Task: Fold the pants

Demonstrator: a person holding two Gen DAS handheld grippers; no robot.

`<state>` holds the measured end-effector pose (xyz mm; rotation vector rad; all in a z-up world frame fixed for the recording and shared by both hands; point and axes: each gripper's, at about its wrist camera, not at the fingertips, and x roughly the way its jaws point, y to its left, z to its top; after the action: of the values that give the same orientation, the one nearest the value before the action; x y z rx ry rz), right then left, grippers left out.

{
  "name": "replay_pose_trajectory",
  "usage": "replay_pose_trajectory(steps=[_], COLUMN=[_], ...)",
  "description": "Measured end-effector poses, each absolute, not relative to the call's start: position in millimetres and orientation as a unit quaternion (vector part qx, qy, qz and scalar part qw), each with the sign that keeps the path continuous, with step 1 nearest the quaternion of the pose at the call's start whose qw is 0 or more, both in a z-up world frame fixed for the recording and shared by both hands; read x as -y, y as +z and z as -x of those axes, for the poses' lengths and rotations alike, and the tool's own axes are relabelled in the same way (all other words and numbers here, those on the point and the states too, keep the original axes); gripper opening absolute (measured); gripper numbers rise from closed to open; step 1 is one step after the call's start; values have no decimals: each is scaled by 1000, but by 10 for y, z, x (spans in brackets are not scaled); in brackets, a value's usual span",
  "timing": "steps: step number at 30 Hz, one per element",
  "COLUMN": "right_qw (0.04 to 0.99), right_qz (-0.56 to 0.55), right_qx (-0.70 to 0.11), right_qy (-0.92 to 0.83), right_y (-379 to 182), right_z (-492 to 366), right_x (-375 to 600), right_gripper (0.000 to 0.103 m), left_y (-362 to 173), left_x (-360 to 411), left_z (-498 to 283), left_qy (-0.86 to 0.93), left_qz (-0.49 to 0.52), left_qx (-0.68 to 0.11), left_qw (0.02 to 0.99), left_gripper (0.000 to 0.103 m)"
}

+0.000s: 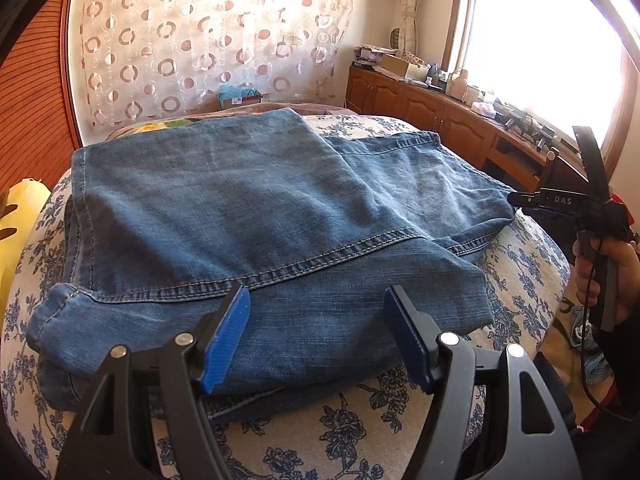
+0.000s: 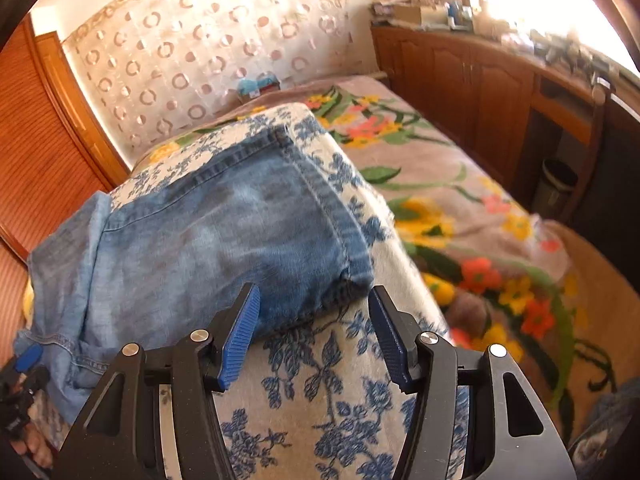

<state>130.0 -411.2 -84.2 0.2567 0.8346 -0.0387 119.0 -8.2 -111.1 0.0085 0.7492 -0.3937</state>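
Blue pads of the left tongs [image 1: 316,336] sit nearest the lens in the left wrist view, spread wide, nothing between them. Jeans [image 1: 256,240] lie directly ahead at 12 o'clock on the flower-print cover [image 1: 344,432], partly folded: one panel laid over another, a stitched seam running from 8 o'clock to 2 o'clock. Near folded edge lies just under the pad tips; contact cannot be told. Long axis of the bundle runs 9 to 3 o'clock. At 3 o'clock the right tongs [image 1: 516,200] point at the far-right corner of the denim, held by a hand [image 1: 612,276].

Right wrist view: right tongs [image 2: 314,332] spread apart, empty. Jeans [image 2: 192,240] lie from 12 toward 9 o'clock; a hemmed corner sits between the pad tips, just ahead of them. Left tongs [image 2: 28,360] show at 8 o'clock by the opposite edge.

Judgement: both tongs flank the bundle's short ends; the right is lined up on its corner, so the next fold likely runs along the long axis.
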Motion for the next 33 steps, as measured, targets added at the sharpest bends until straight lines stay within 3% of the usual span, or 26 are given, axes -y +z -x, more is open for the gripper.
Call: replay_pose_trajectory(steps=[22, 24, 26, 29, 33], right_qw=[899, 902, 904, 905, 909], right_qz=[-178, -164, -146, -140, -135], right_qx=[-398, -399, -401, -400, -392], right_qy=[32, 28, 28, 37, 41], right_y=[-801, -795, -795, -802, -758], right_z=[-1591, -1586, -1576, -1551, -1544], right_x=[4130, 4114, 4092, 4082, 4036], right_gripper=[58, 51, 15, 6, 5], left_y=[-1037, -1029, -1020, -1026, -1022], left_x=[-13, -24, -30, -48, -77], left_z=[-1153, -1151, -1161, -1157, -1148], left_qy=[-183, -180, -179, -179, -175], left_qz=[3, 2, 3, 3, 4], left_qx=[-357, -355, -354, -354, -353], left_qw=[916, 917, 918, 918, 919], left_gripper=[70, 70, 70, 70, 70])
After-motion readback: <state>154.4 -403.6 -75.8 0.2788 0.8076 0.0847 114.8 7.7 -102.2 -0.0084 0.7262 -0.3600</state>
